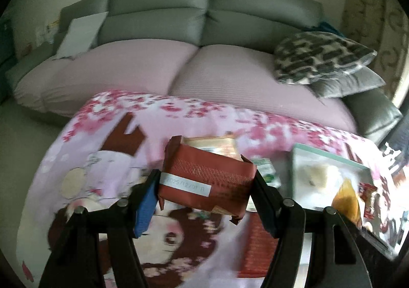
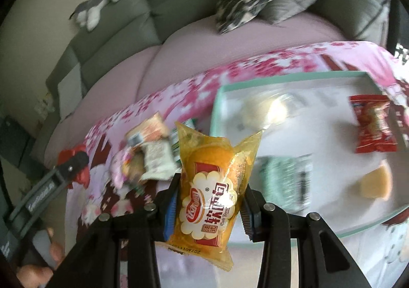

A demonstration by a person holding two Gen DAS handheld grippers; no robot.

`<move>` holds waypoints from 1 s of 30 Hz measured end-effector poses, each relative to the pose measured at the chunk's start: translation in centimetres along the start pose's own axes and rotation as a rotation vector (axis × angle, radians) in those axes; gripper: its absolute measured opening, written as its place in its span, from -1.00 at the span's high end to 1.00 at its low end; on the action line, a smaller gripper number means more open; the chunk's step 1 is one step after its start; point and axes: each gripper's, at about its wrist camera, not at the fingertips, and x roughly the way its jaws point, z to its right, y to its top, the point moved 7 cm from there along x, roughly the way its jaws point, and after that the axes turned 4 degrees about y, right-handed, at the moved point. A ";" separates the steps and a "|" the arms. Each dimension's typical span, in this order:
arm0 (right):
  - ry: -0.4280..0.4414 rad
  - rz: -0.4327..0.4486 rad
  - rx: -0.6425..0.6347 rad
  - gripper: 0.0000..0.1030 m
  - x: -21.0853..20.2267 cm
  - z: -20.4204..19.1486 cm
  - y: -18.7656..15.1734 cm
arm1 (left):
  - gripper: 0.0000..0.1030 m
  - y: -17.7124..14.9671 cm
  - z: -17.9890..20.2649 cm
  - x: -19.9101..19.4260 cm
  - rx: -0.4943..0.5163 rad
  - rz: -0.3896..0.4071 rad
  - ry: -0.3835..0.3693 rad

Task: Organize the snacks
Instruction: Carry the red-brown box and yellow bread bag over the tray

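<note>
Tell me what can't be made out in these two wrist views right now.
- Left wrist view: the brown snack pack held in the left gripper hides the packets behind it.
- Left wrist view: the tray is cut off by the frame edge.
- Right wrist view: the yellow bread bag in the right gripper covers the tray's near corner.
- Right wrist view: the loose packets are motion-blurred, labels unreadable.

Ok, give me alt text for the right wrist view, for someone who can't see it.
The right gripper is shut on a yellow bread packet, held above a pink flowered cloth. To its right a mint-rimmed white tray holds a red snack packet, and more snacks lie loose on the cloth to its left. A grey sofa stands behind.
</note>
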 end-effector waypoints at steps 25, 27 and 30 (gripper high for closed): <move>-0.207 0.094 0.138 0.15 -3.7 12.7 4.4 | -0.36 -4.8 14.7 1.8 0.278 -0.081 -0.144; -0.212 0.064 0.139 0.15 -2.7 13.0 3.9 | -0.36 -5.2 14.6 2.4 0.273 -0.105 -0.139; -0.217 0.015 0.142 0.15 -1.3 13.2 3.0 | -0.36 -5.7 14.4 3.0 0.270 -0.125 -0.136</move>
